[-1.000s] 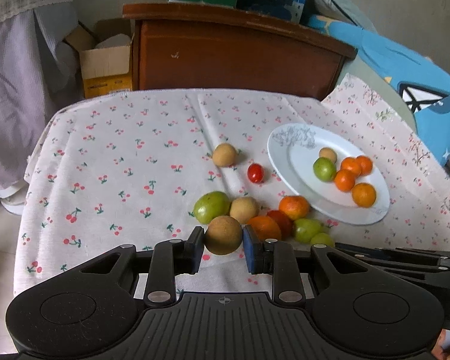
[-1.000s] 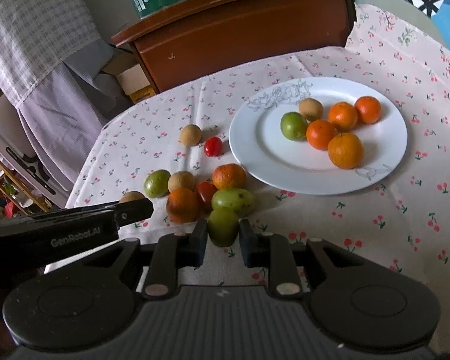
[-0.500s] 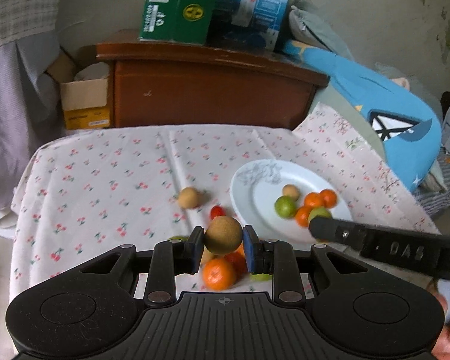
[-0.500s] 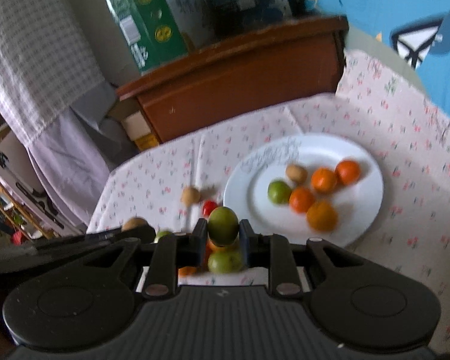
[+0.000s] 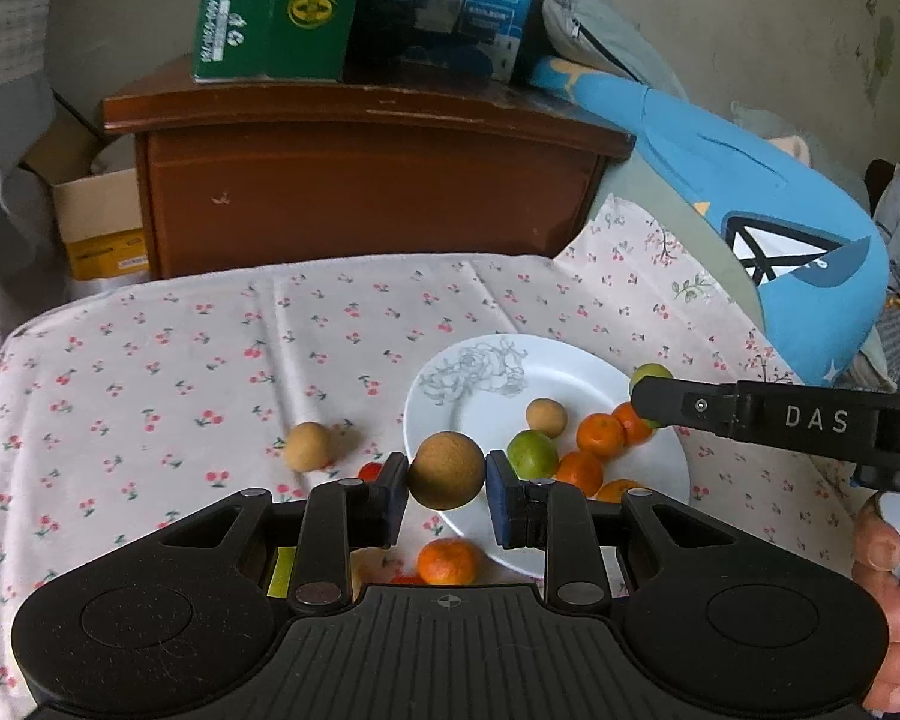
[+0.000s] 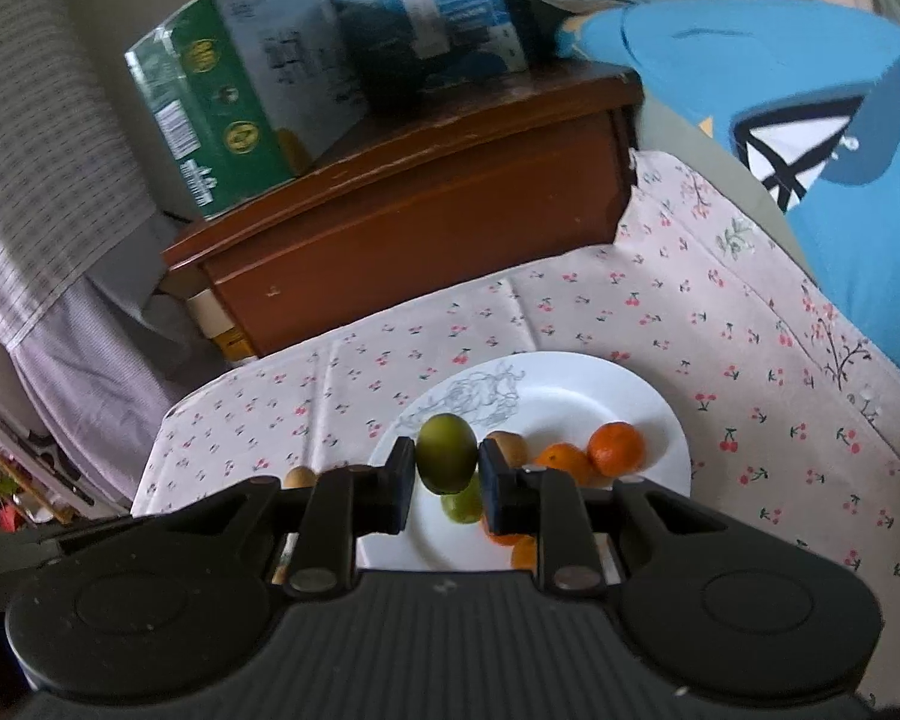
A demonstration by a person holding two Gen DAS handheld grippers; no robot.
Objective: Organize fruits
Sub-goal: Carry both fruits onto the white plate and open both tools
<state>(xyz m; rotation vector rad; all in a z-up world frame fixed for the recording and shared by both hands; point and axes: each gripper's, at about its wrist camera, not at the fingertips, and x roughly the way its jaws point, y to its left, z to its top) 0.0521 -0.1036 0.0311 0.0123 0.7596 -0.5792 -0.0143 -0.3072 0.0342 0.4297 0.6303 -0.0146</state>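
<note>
Now both grippers carry fruit above the white plate point(image 5: 600, 369): the left gripper point(image 5: 446, 489) pinches a brown longan point(image 5: 446, 469), the right gripper point(image 6: 447, 474) a green lime point(image 6: 447, 459). Lower each over bare porcelain near the plate's left rim, clear of the tangerines point(image 5: 599, 435), before releasing gently.

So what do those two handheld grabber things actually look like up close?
Each is matte black plastic: a ribbed central body flanked by two rounded lobes with circular recesses. The left gripper and right gripper both have silver pivot rivets and dark blue pads on the fingertips. Seen side-on, the right one carries white "DAS" lettering. A bare hand holds it; no sleeve or cables show.
</note>
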